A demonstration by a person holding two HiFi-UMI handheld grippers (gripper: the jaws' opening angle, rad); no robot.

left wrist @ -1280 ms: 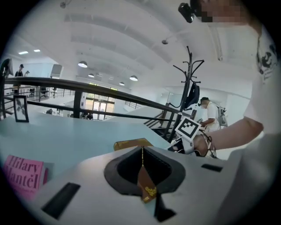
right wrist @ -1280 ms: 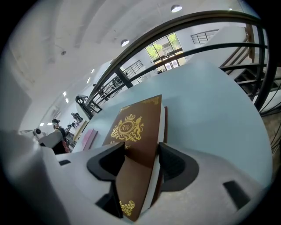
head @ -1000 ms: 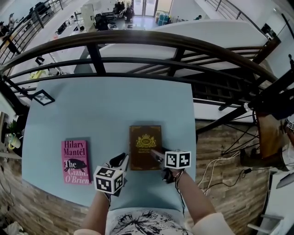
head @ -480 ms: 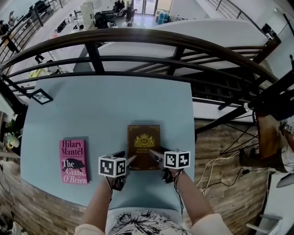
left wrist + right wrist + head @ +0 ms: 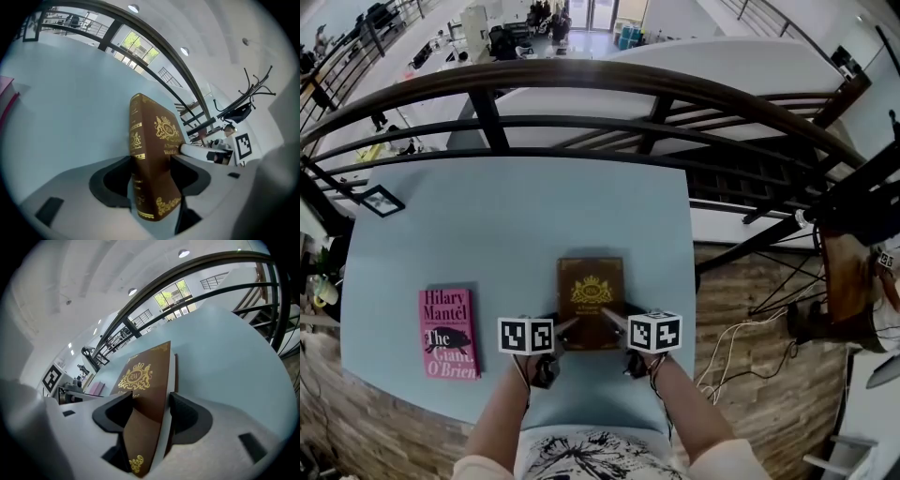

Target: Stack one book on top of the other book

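Observation:
A brown book [image 5: 591, 292] with a gold crest lies on the light blue table [image 5: 516, 216], near its front edge. A pink book [image 5: 450, 333] lies flat to its left, apart from it. My left gripper [image 5: 566, 327] is at the brown book's near left corner. In the left gripper view the brown book [image 5: 154, 140] stands between the jaws of the left gripper [image 5: 152, 161], which are wide open. My right gripper [image 5: 612, 322] is at the near right corner. Its jaws are closing, and the right gripper [image 5: 147, 404] has both pads against the brown book [image 5: 145, 376].
A small framed picture [image 5: 382, 200] lies at the table's far left corner. A dark metal railing [image 5: 581, 84] curves behind the table. The table's right edge [image 5: 692, 272] runs close to the brown book, with a wooden floor and cables below.
My left gripper has rolled level, sunk toward the table and slid onto the brown book's near left corner with its jaws opened. The right gripper has stayed at the near right corner.

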